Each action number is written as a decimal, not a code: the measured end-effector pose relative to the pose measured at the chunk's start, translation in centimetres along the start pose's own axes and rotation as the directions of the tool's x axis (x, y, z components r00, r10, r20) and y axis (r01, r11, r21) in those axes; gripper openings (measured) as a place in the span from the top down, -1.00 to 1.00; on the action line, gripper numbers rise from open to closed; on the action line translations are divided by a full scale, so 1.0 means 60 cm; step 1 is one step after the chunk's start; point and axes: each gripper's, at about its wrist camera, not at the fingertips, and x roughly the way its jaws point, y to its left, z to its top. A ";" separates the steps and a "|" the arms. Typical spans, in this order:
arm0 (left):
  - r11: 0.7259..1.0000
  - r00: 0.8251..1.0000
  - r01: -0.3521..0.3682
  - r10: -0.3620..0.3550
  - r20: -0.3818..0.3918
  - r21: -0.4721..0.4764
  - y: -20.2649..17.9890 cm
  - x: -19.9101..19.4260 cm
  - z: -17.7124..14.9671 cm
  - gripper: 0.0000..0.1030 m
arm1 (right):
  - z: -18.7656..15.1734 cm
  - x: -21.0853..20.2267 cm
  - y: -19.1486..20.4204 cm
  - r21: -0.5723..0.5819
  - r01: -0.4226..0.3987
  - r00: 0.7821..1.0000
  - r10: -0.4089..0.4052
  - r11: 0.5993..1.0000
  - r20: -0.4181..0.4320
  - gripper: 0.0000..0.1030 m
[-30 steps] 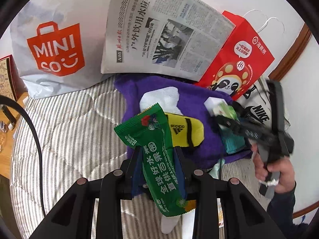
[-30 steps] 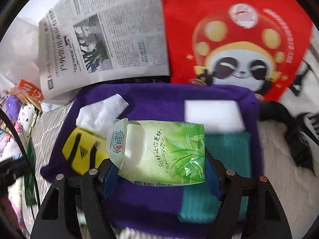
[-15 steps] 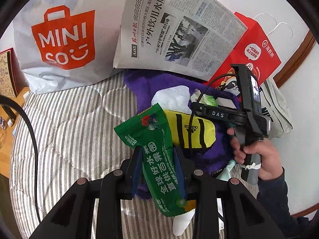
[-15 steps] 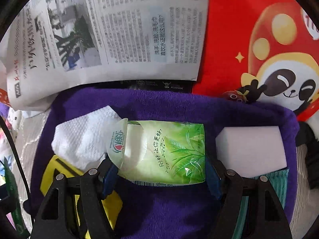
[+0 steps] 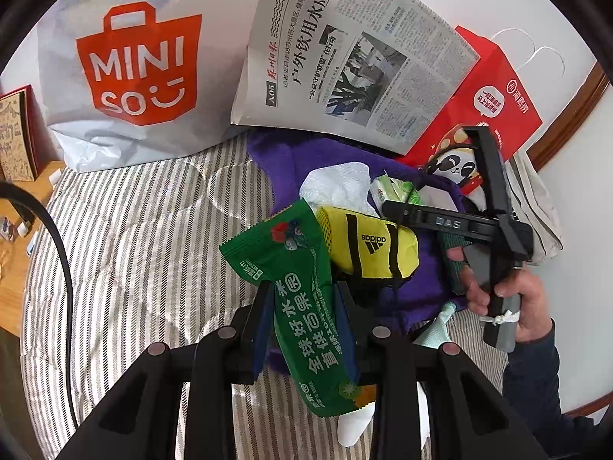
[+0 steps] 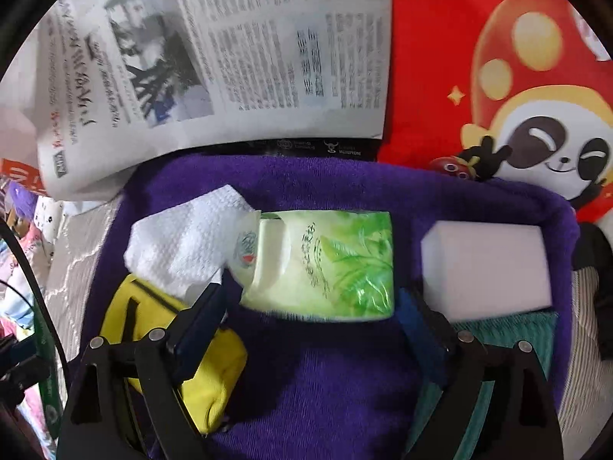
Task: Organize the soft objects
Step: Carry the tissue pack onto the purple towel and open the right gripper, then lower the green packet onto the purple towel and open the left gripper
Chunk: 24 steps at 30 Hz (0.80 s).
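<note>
Our right claw (image 6: 310,322) is opening and the tissue pack (image 6: 325,264) may slide off the purple towel (image 6: 325,383), while our left claw (image 5: 302,326) pinches the green packet (image 5: 302,306), which may slip.

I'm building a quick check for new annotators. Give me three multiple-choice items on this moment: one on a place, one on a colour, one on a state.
1. Where does the green tissue pack lie?
A. on the purple towel, between the crumpled white paper and the white block
B. on top of the newspaper
C. inside the red bag

2. What colour is the pouch with black stripes?
A. red
B. yellow
C. white

3. What is the left gripper doing?
A. standing empty and wide open
B. clamped on the white block
C. shut on a green snack packet

Answers:
1 A: the right wrist view shows the pack on the towel with paper on one side and block on the other.
2 B: the pouch is yellow in both views.
3 C: the left wrist view shows its pads pressed on the packet.
</note>
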 end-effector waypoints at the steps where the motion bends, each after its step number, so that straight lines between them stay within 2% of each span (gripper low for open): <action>1: 1.000 1.000 -0.001 0.001 0.001 0.000 0.000 -0.001 0.000 0.42 | -0.004 -0.011 0.000 -0.003 0.008 1.000 -0.008 1.000 0.010 -0.74; 5: 1.000 1.000 0.014 -0.014 0.004 -0.004 -0.010 -0.008 0.001 0.42 | -0.018 -0.054 -0.002 -0.010 0.019 0.999 -0.019 1.000 0.045 -0.74; 11: 0.998 0.999 0.043 -0.043 -0.006 0.038 -0.053 -0.002 0.007 0.42 | -0.076 -0.142 -0.045 -0.008 0.043 0.995 -0.042 0.999 0.093 -0.74; 16: 0.993 0.996 0.086 -0.084 -0.027 0.082 -0.107 0.025 0.023 0.42 | -0.105 -0.188 -0.105 -0.002 0.126 0.985 -0.125 0.992 0.122 -0.74; 21: 0.986 0.993 0.115 -0.109 -0.055 0.124 -0.164 0.068 0.047 0.42 | -0.150 -0.211 -0.171 0.060 0.141 0.982 -0.147 0.988 0.120 -0.74; 24: 0.980 0.989 0.137 -0.127 -0.077 0.147 -0.198 0.096 0.060 0.42 | -0.166 -0.208 -0.184 0.094 0.142 0.981 -0.152 0.985 0.120 -0.74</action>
